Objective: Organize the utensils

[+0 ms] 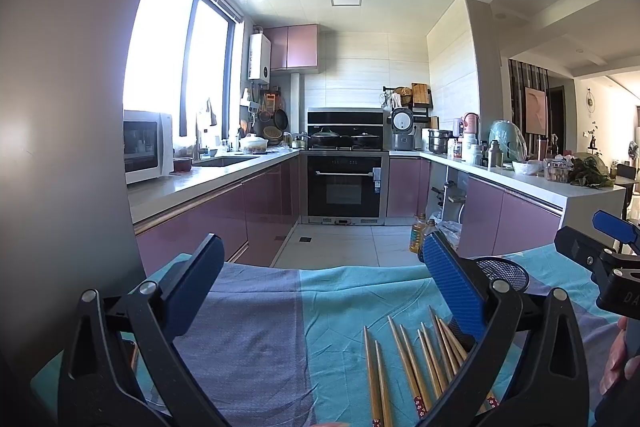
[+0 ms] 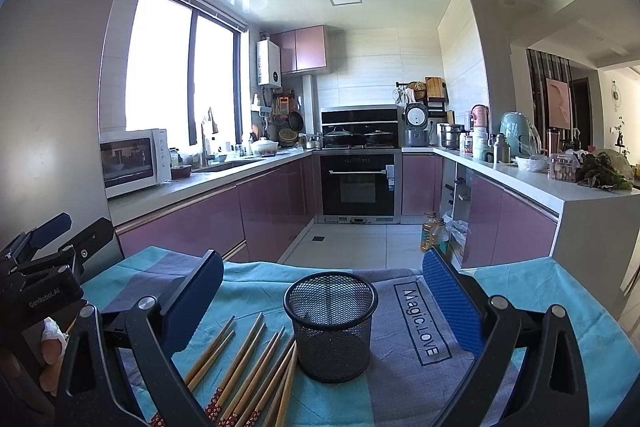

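Observation:
Several wooden chopsticks [image 2: 248, 371] with red patterned ends lie on a blue and teal cloth [image 2: 400, 387], just left of an upright black mesh holder [image 2: 331, 323]. The holder looks empty. My right gripper [image 2: 324, 291] is open and empty, with its jaws wide on either side of the holder. In the left wrist view the chopsticks [image 1: 416, 367] lie low at the right and the holder's rim [image 1: 504, 273] shows behind my right finger. My left gripper [image 1: 320, 279] is open and empty above the cloth [image 1: 260, 347]. The right gripper [image 1: 600, 259] shows at the right edge.
The table sits at the mouth of a kitchen. Purple cabinets and a counter [image 2: 192, 187] with a microwave [image 2: 132, 161] run along the left. An oven [image 2: 358, 183] stands at the back. A cluttered counter [image 2: 540, 183] runs on the right. Oil bottles [image 2: 432, 231] stand on the floor.

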The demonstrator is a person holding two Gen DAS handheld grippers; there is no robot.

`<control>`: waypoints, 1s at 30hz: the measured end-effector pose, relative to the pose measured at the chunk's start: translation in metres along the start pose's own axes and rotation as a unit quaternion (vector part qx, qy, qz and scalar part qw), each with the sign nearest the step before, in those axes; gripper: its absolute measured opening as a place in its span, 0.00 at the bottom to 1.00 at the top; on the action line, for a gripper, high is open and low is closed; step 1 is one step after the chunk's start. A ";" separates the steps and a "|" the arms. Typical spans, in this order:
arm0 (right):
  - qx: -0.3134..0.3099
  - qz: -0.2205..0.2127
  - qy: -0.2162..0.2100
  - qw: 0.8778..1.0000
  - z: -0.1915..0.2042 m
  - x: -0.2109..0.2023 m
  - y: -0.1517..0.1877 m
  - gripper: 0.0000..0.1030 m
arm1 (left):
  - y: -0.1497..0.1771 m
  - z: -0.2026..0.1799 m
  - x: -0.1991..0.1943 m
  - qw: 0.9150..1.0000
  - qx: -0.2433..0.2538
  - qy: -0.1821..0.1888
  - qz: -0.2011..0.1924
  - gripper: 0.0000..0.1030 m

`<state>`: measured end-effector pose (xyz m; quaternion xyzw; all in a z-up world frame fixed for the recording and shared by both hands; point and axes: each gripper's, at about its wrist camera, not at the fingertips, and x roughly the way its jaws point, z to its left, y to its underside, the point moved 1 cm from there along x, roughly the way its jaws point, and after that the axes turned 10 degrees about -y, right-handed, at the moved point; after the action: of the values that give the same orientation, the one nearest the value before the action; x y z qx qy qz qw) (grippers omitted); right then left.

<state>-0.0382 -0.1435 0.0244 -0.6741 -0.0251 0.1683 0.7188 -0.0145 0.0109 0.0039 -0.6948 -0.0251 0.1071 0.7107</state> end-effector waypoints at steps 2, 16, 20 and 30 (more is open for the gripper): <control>0.001 -0.001 -0.001 1.000 0.000 0.000 0.000 0.94 | 0.000 0.000 0.000 1.000 -0.001 0.000 0.000 0.96; 0.002 0.000 -0.001 1.000 -0.002 0.000 -0.001 0.94 | -0.002 -0.001 0.001 1.000 0.001 -0.002 0.001 0.96; 0.002 0.000 -0.002 1.000 -0.002 -0.001 0.000 0.94 | -0.002 -0.003 0.001 1.000 0.002 -0.002 0.002 0.96; 0.005 0.000 -0.003 1.000 -0.004 0.000 0.000 0.94 | -0.002 -0.004 0.003 1.000 0.003 -0.001 0.006 0.96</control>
<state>-0.0376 -0.1472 0.0239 -0.6700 -0.0266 0.1702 0.7221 -0.0109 0.0075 0.0056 -0.6929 -0.0212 0.1120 0.7119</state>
